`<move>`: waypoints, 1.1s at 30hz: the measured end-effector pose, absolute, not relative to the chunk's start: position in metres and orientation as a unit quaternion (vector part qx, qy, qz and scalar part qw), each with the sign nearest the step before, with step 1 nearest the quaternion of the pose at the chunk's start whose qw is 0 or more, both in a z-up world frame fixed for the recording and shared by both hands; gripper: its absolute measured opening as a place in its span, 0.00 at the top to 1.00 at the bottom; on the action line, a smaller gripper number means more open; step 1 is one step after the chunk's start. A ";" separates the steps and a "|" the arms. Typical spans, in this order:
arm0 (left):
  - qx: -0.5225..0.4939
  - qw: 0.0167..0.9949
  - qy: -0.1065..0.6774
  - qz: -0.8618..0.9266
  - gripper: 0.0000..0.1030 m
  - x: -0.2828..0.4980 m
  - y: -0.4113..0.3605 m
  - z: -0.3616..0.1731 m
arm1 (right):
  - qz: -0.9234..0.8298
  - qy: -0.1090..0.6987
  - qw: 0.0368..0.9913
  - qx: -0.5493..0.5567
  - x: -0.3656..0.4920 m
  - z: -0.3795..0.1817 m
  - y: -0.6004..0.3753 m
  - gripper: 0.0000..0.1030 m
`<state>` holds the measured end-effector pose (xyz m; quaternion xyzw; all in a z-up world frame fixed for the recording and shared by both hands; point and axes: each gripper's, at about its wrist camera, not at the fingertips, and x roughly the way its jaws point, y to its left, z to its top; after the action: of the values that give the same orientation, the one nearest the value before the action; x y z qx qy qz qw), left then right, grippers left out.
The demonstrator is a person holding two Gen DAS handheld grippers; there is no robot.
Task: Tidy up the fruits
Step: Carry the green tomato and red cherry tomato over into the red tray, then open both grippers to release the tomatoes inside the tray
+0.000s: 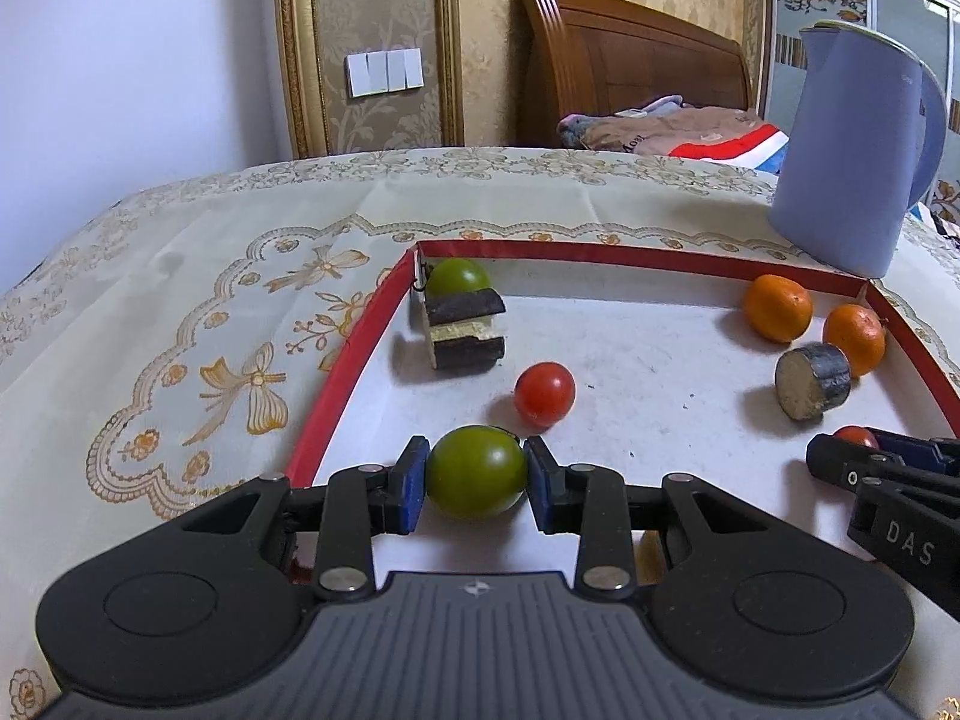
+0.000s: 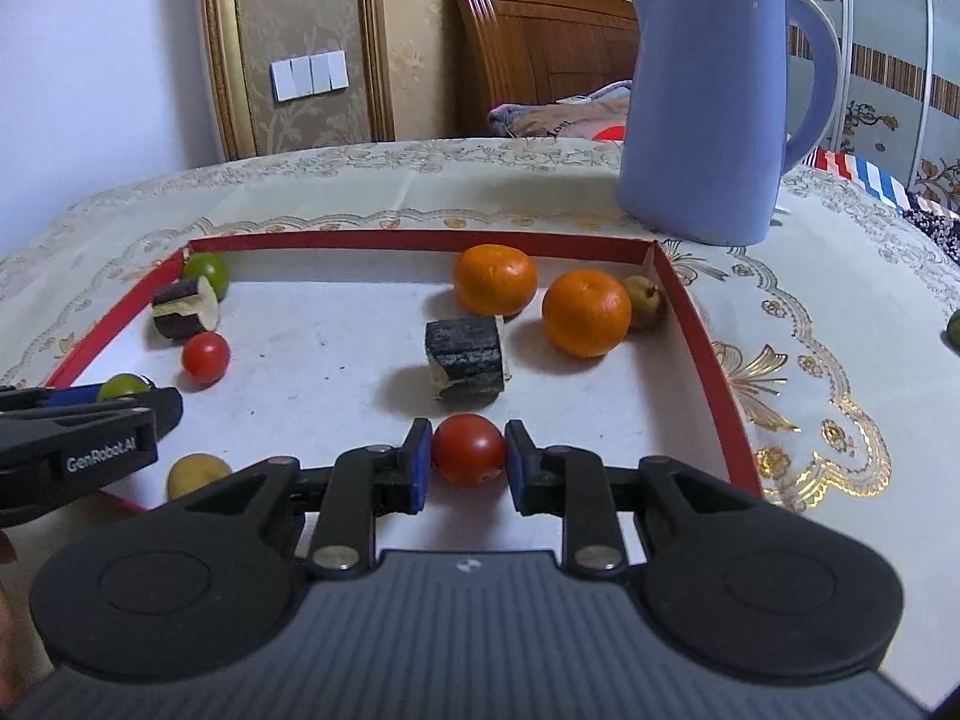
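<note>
My left gripper (image 1: 476,474) is shut on a green tomato (image 1: 476,471) low over the front left of the red-rimmed tray (image 1: 336,396). My right gripper (image 2: 468,453) is shut on a red tomato (image 2: 468,449) at the tray's front middle; it also shows in the left wrist view (image 1: 855,438). A loose red tomato (image 1: 544,393) lies just ahead of the left gripper. Two oranges (image 2: 495,279) (image 2: 586,313) and a small pear (image 2: 644,300) sit at the tray's far right corner. Another green tomato (image 1: 459,277) sits in the far left corner.
A dark layered block (image 1: 465,327) lies by the far left corner and a dark cylinder block (image 2: 467,359) in the tray's middle. A blue kettle (image 2: 714,96) stands behind the tray. A yellowish fruit (image 2: 195,473) lies at the tray's front left. A bed stands beyond the table.
</note>
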<state>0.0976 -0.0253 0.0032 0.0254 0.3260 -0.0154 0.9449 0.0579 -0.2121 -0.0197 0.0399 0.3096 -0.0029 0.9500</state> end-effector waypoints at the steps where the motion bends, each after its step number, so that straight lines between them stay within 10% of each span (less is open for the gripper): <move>1: 0.027 0.945 0.325 -0.015 0.68 0.098 -0.026 0.003 | -0.005 0.310 0.950 0.036 0.060 -0.020 -0.211 0.76; 33: 0.045 0.956 0.291 0.006 0.67 0.112 -0.032 -0.005 | -0.044 0.298 0.953 0.036 0.083 -0.023 -0.216 0.76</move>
<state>0.1116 -0.0322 -0.0052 0.0455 0.2911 0.0063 0.9556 0.0834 -0.2160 -0.0233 0.0364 0.2983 -0.0436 0.9528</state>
